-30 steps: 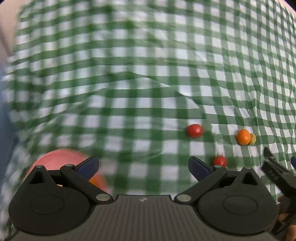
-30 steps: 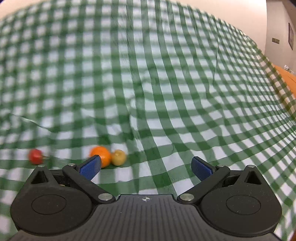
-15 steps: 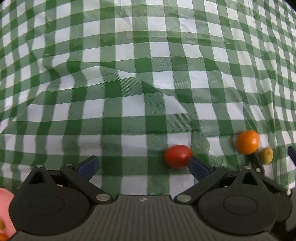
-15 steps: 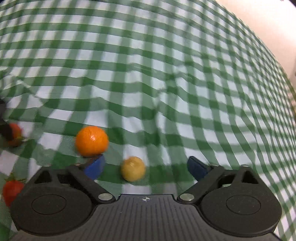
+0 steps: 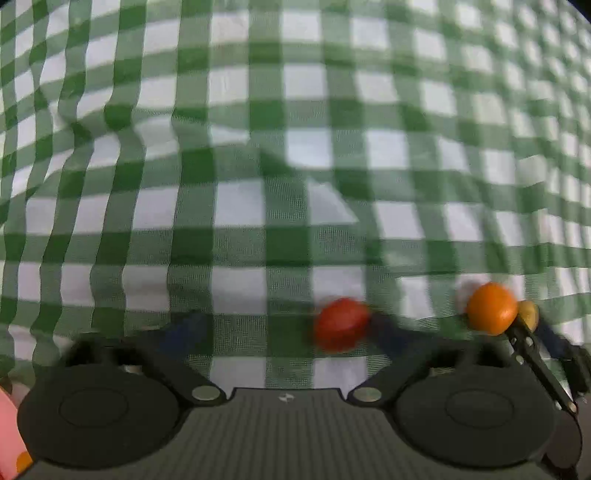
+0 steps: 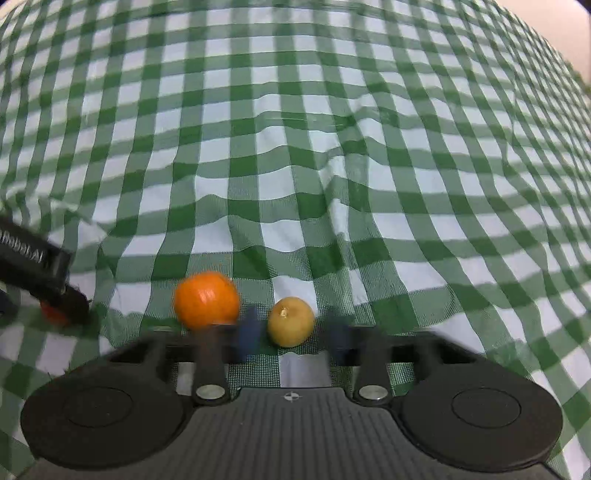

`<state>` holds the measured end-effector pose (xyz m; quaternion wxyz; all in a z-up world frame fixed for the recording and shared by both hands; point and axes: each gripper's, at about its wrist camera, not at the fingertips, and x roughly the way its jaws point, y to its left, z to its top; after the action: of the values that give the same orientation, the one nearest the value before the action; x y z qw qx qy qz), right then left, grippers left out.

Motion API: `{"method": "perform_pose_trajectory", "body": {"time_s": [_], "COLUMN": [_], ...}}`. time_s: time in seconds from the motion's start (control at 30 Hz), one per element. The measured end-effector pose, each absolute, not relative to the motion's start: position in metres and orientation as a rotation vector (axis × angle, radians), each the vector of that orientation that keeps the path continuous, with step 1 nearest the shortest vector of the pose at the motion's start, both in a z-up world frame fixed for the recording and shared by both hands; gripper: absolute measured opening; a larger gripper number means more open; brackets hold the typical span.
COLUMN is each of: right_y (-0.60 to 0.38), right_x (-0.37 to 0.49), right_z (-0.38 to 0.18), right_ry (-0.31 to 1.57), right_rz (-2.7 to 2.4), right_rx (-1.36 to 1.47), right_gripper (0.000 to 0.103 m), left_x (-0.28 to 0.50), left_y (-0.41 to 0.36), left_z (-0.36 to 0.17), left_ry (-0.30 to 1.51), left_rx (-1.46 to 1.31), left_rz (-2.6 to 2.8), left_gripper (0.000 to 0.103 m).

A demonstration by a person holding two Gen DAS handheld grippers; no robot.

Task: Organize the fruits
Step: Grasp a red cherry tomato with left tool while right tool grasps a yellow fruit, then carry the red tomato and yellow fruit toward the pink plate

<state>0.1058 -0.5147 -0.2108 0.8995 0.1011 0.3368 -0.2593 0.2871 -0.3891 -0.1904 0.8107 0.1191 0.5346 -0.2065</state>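
You are holding the left gripper (image 5: 284, 328) low over the counter, with its jaws standing wide apart and gripping nothing. A red cherry tomato (image 5: 341, 328) is lying between the jaws, just inside the right-hand fingertip; motion blur is hiding whether that fingertip is touching it. To the right of it, an orange (image 5: 491, 313) is sitting with a small yellow fruit (image 5: 529, 314) partly hidden behind it.

You are holding the right gripper (image 6: 293, 338) with its jaws partly drawn in, one blue pad on either side of the small yellow fruit (image 6: 291, 322). The pads are blurred, and a narrow gap is showing on each side of the fruit, so the jaws are not clamping it. The orange (image 6: 207, 300) is lying just beside the left-hand pad, outside the jaws. At the far left of this view, the dark body of the left gripper (image 6: 40, 273) is reaching in above the cherry tomato (image 6: 54, 315).

A green-and-white checked tablecloth (image 6: 332, 129) is covering the counter and is lying wrinkled around the fruit. A pink object (image 5: 9, 435) is showing at the lower left edge of the left wrist view. A strip of pale wall (image 6: 561, 26) is showing at the upper right of the right wrist view.
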Motion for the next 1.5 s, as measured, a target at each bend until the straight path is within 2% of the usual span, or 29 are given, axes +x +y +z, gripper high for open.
{"method": "perform_pose_trajectory", "body": {"time_s": [0.03, 0.07, 0.4, 0.73, 1.07, 1.5], "right_y": [-0.517, -0.521, -0.532, -0.493, -0.378, -0.235], "right_x": [0.104, 0.102, 0.081, 0.012, -0.065, -0.074], "right_z": [-0.21, -0.209, -0.201, -0.136, -0.069, -0.026], "right_ry": [0.695, 0.686, 0.605, 0.575, 0.632, 0.673], "right_rz": [-0.547, -0.562, -0.694, -0.659, -0.395, -0.057], "right_rx": [0.224, 0.248, 0.295, 0.26, 0.328, 0.223], "right_gripper": [0.027, 0.027, 0.027, 0.027, 0.027, 0.027], "left_x": [0.287, 0.285, 0.258, 0.18, 0.086, 0.033], "left_y": [-0.388, -0.388, -0.361, -0.269, -0.159, -0.037], "left_z": [-0.187, -0.185, -0.15, -0.09, -0.046, -0.021], "left_ry": [1.162, 1.18, 1.141, 1.149, 1.104, 1.029], "left_rx": [0.239, 0.224, 0.178, 0.191, 0.17, -0.015], "left_rz": [-0.485, -0.5, -0.491, -0.418, -0.382, -0.247], "left_gripper": [0.035, 0.034, 0.034, 0.034, 0.034, 0.034]}}
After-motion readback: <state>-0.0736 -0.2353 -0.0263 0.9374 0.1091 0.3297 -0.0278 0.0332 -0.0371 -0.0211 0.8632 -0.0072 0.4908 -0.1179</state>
